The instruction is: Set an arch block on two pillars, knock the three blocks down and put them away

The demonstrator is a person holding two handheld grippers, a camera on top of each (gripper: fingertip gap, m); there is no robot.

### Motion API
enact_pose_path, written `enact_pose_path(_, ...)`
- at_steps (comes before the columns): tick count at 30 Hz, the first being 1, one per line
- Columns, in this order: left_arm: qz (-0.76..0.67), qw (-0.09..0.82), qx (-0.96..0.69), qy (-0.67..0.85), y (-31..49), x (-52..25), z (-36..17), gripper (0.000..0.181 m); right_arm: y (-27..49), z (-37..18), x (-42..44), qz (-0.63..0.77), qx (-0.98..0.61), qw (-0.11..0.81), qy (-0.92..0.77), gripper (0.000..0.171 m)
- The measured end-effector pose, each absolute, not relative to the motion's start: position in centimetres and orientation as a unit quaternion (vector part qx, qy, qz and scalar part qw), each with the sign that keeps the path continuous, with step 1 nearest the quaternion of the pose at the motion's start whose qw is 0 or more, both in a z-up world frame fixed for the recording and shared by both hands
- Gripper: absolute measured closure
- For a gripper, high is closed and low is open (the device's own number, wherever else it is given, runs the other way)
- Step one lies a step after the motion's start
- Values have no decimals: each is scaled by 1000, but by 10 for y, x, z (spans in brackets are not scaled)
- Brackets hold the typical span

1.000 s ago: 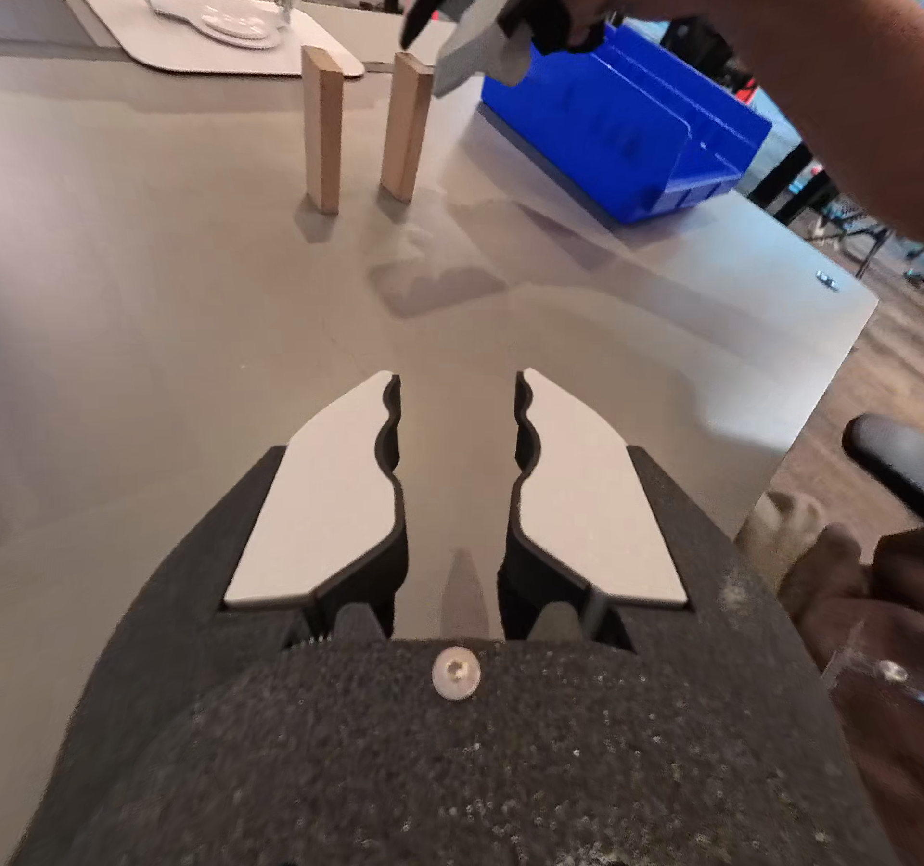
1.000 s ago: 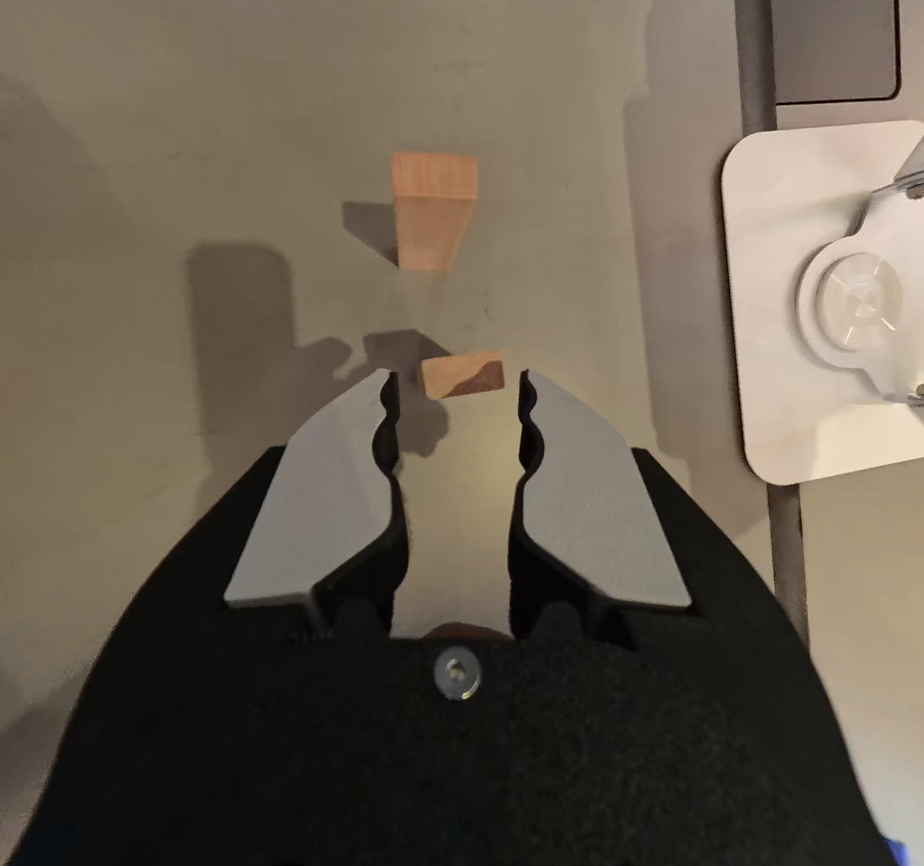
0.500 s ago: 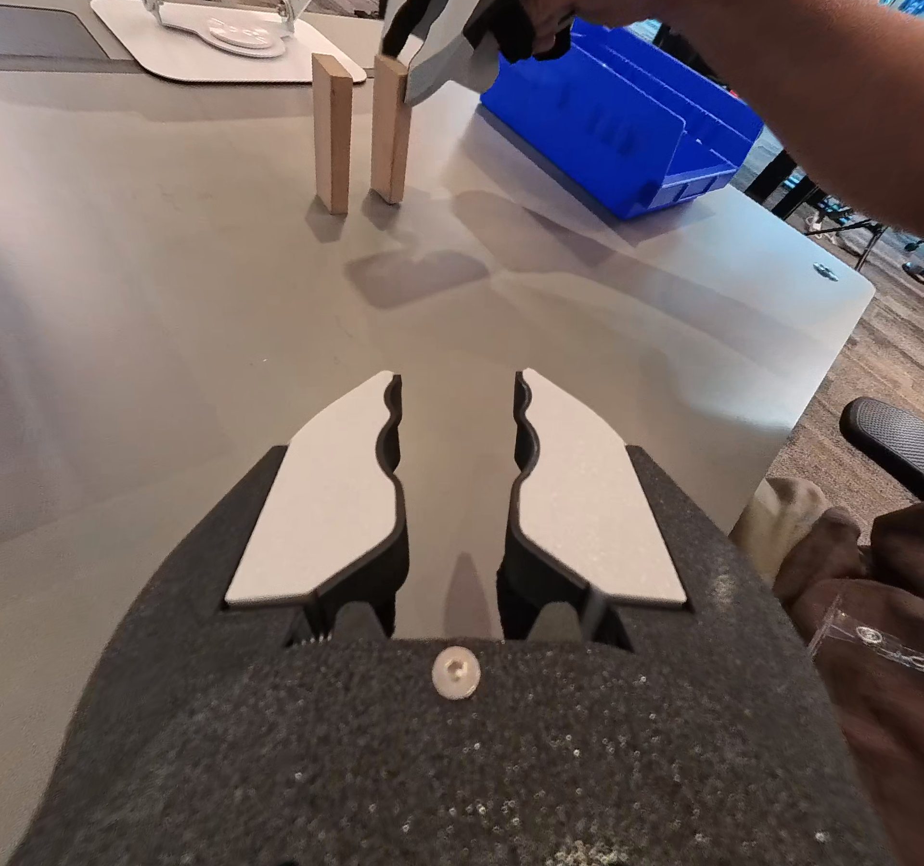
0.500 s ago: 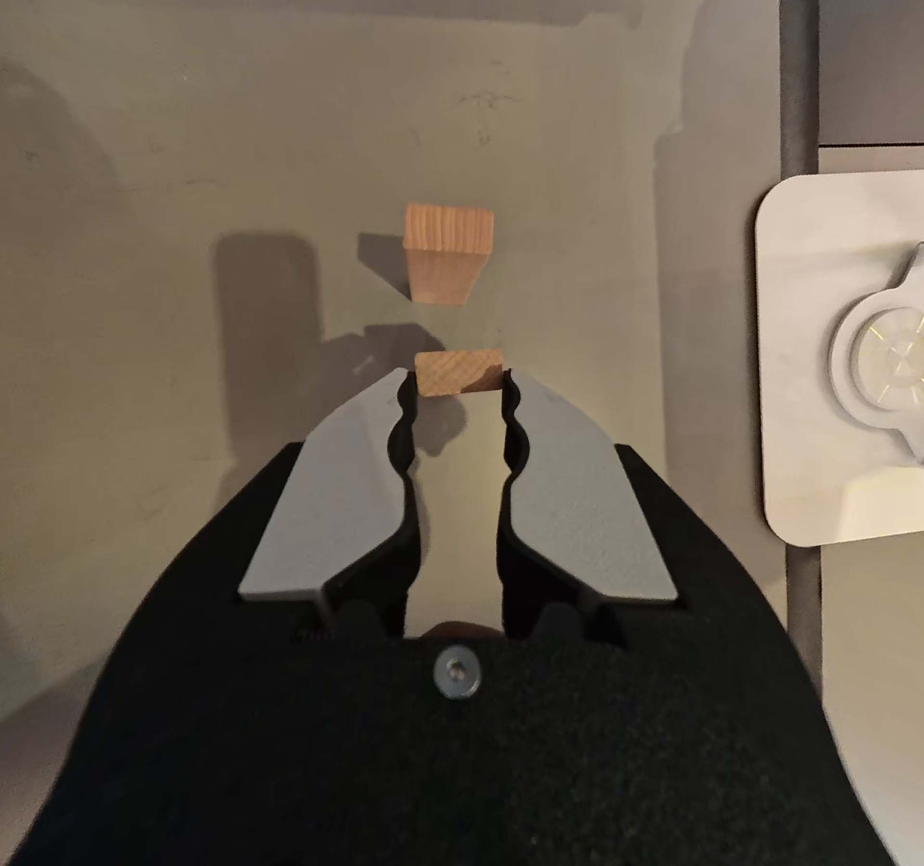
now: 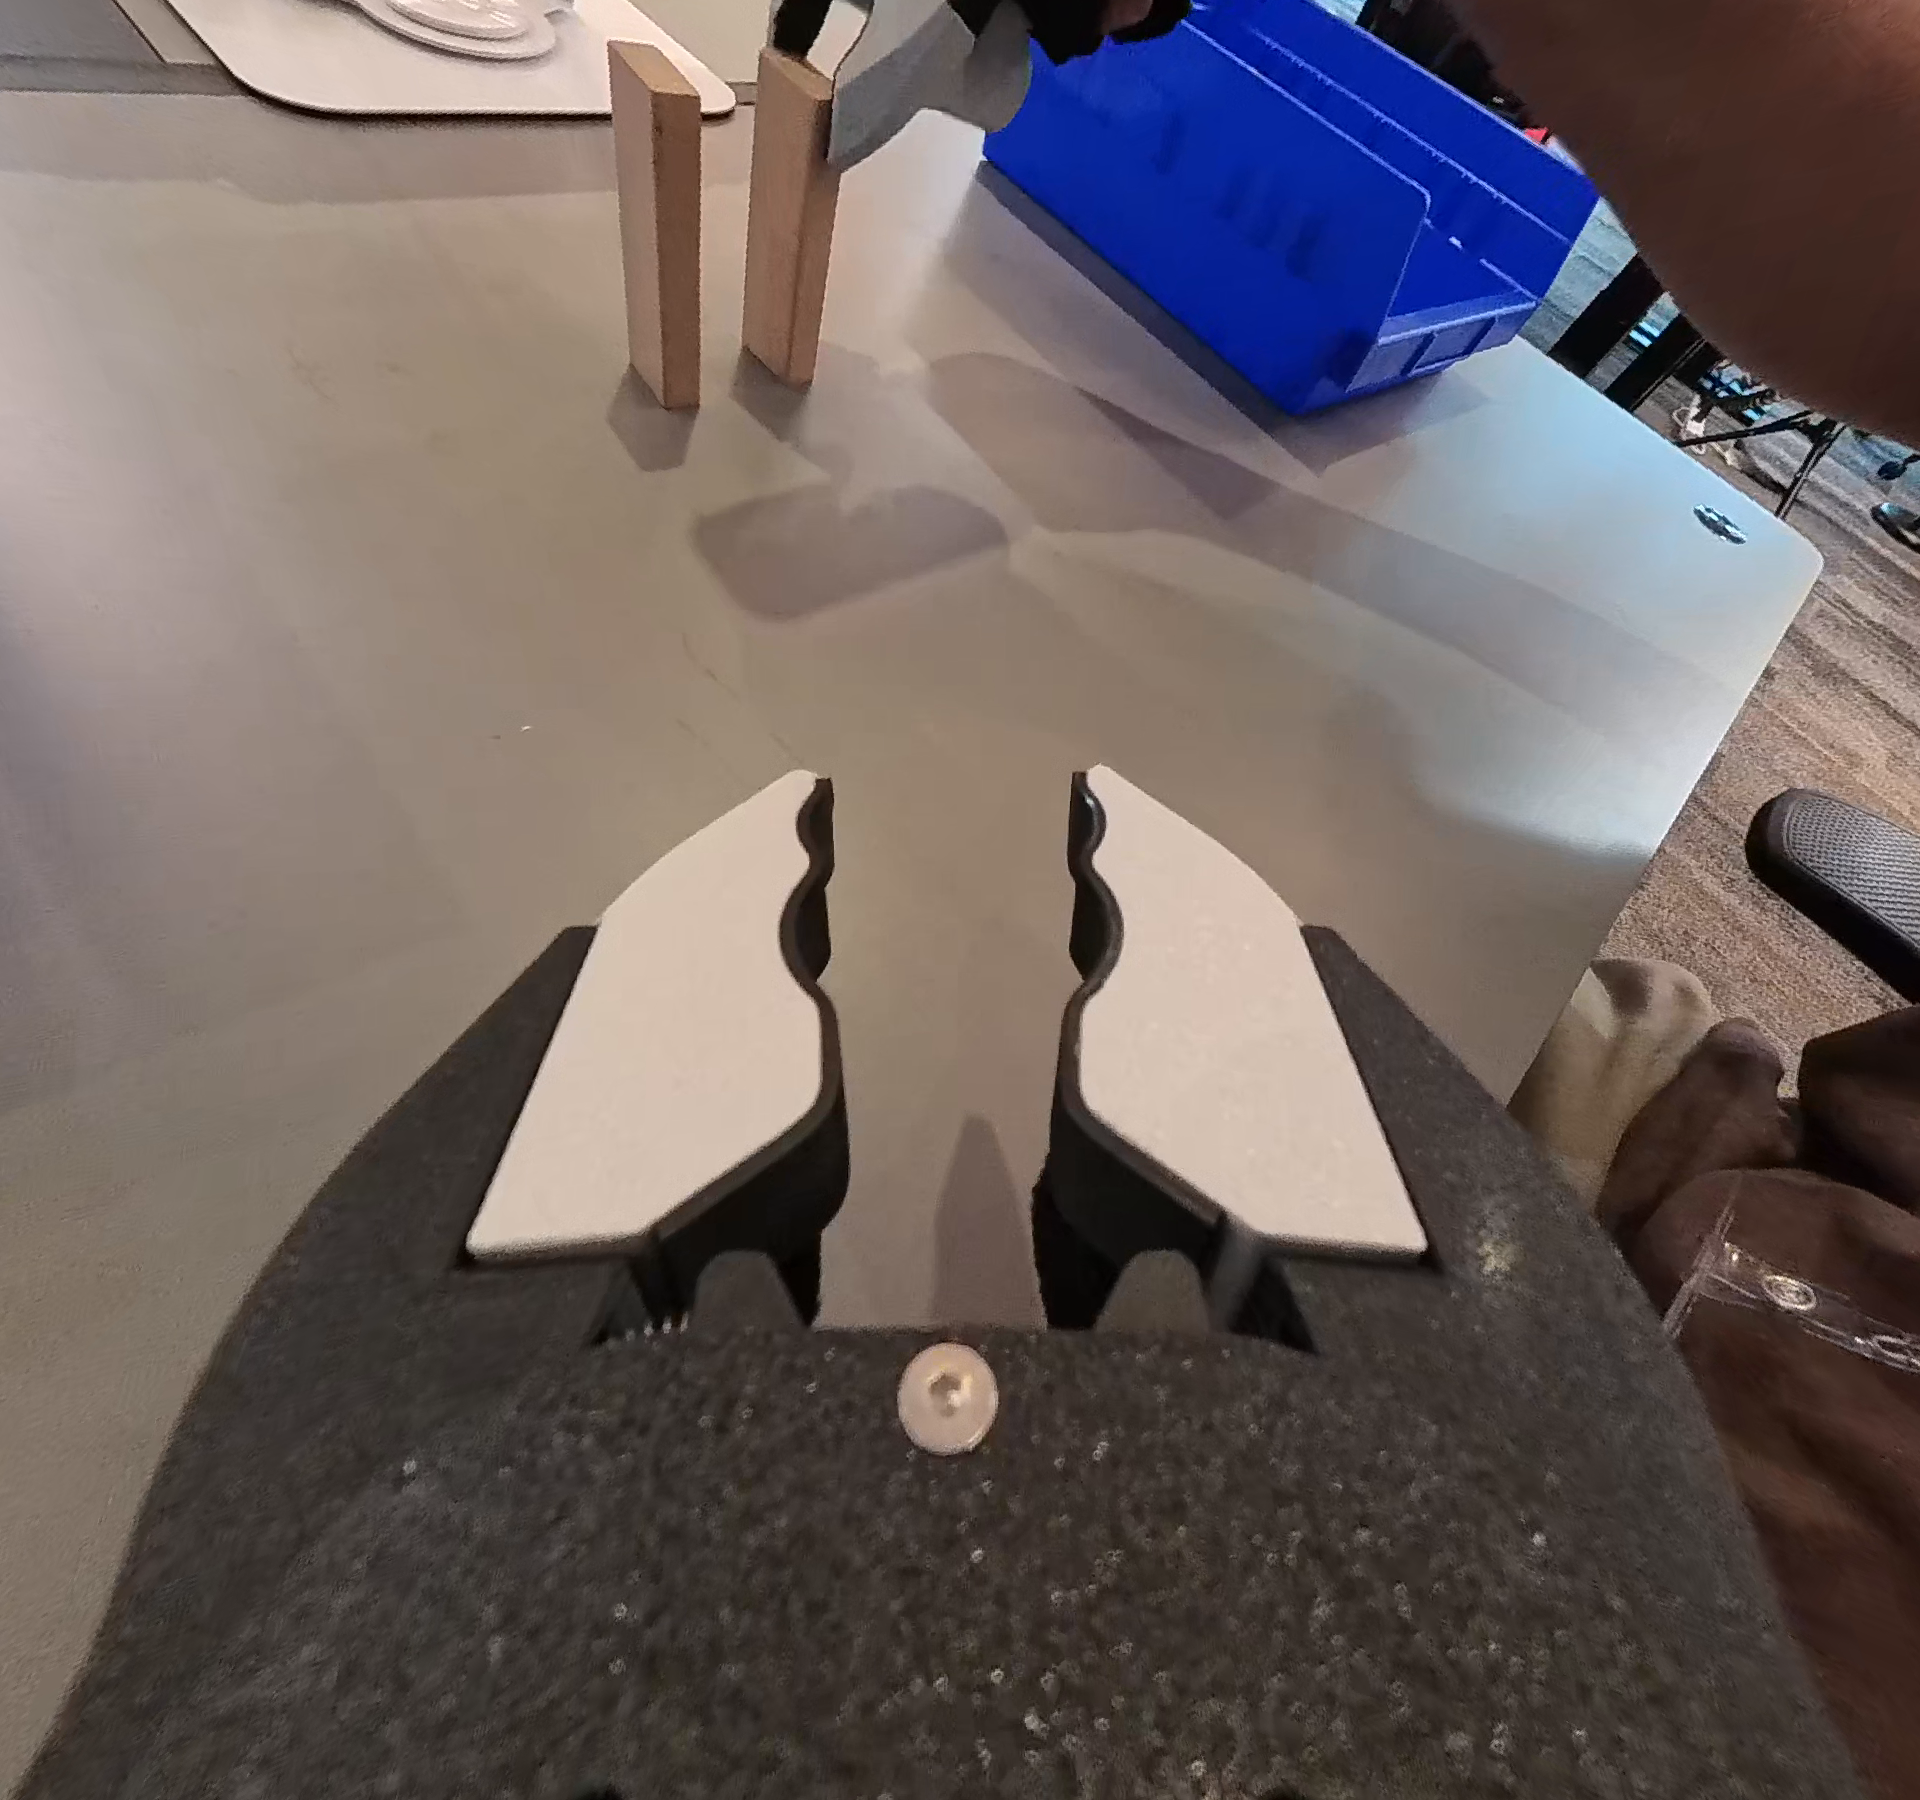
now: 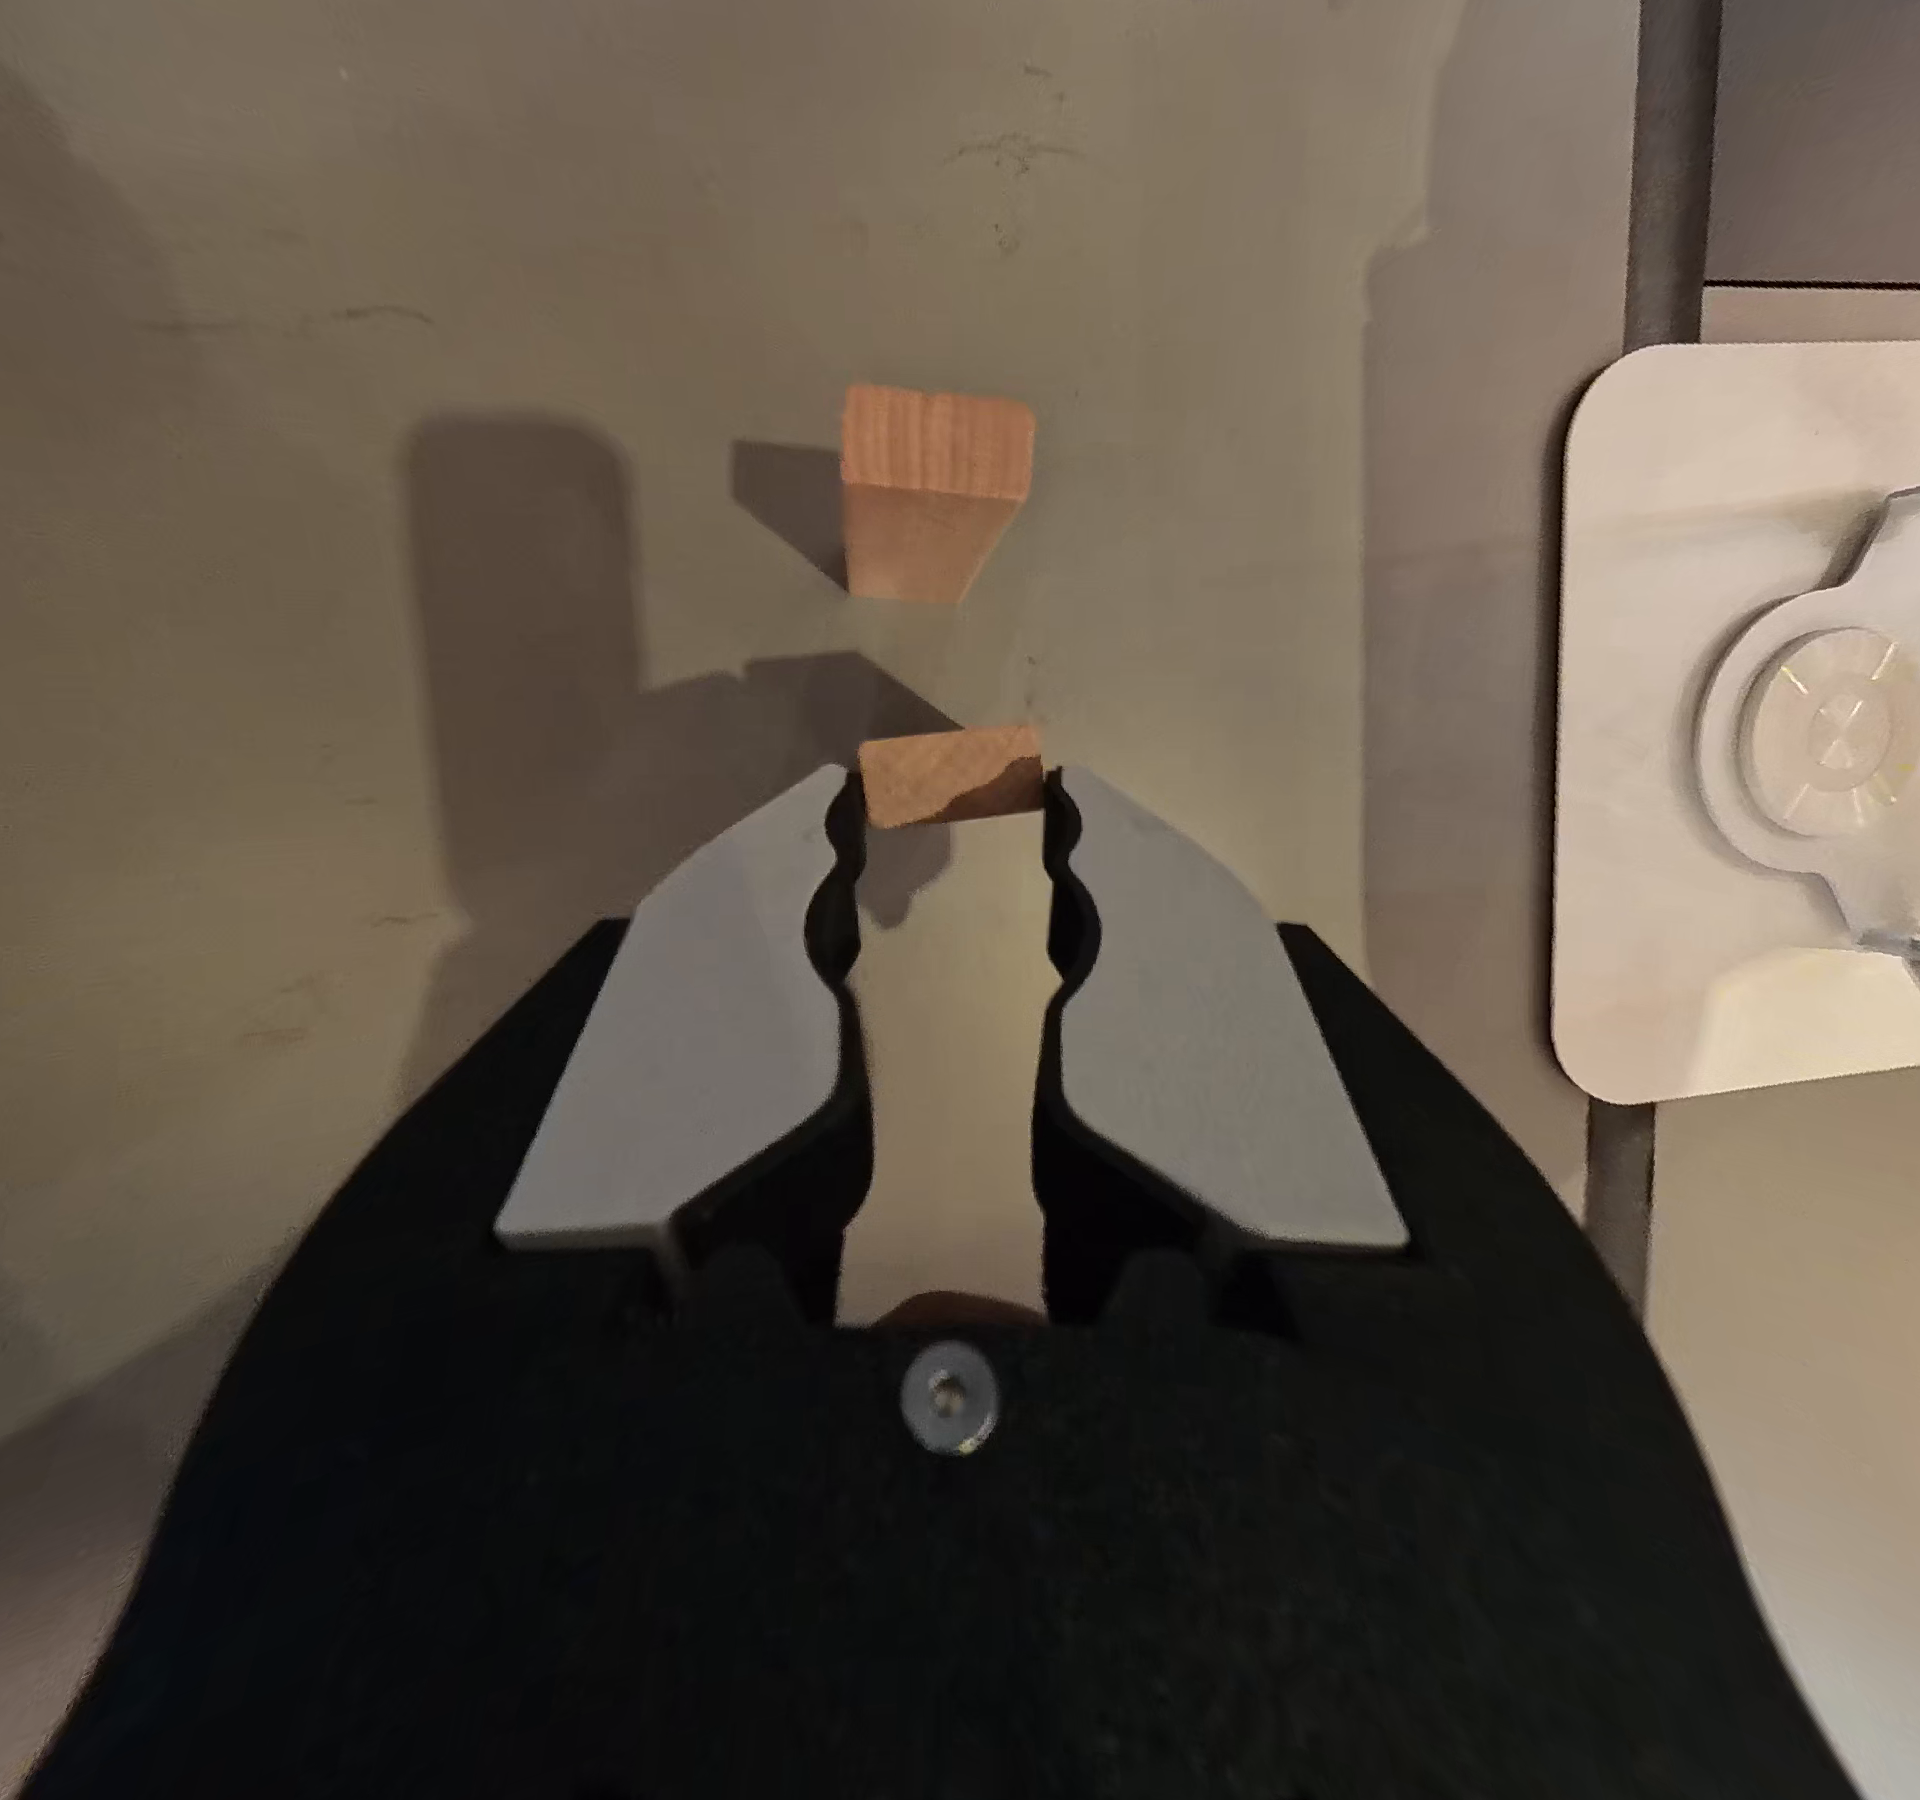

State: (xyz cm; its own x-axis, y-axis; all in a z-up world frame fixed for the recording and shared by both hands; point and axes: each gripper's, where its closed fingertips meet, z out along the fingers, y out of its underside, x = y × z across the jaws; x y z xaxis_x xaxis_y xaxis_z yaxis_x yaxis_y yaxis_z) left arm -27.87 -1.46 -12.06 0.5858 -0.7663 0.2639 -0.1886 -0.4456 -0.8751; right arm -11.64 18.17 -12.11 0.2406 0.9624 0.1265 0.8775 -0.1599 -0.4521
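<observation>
Two light wooden pillar blocks stand upright on the grey table [image 5: 416,607]. In the left wrist view the left pillar [image 5: 657,233] stands free. My right gripper [image 5: 831,103] comes down from above and is shut on the top of the right pillar [image 5: 790,233], which leans slightly. In the right wrist view my right gripper [image 6: 951,794] has its fingertips on both sides of the near pillar's top [image 6: 951,768]; the other pillar [image 6: 935,483] stands beyond it. My left gripper [image 5: 951,794] is open and empty, low over the table's near part. No arch block is in view.
A blue bin [image 5: 1247,223] sits on the table to the right of the pillars. A white stand base [image 5: 416,46] lies behind them and shows in the right wrist view [image 6: 1714,711]. The table's edge [image 5: 1662,815] runs at the right, with a chair armrest [image 5: 1839,877] beyond.
My right gripper's fingers have narrowed and closed on the top of the near pillar. That pillar has shifted slightly relative to the other one. My left gripper stays open.
</observation>
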Motion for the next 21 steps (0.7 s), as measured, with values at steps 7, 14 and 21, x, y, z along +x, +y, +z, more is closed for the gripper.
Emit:
enact_pose_path(7, -341, 425, -780, 307, -16, -276, -121, 138, 182, -121, -115, 79, -759, 217, -609, 139)
enact_pose_path(14, -341, 424, -780, 309, -17, -275, -121, 138, 183, -116, -116, 89, -764, 217, -600, 134)
enact_pose_path(21, -341, 423, -780, 310, -18, -275, -122, 137, 175, -91, -110, 97, -763, 260, -583, 131)
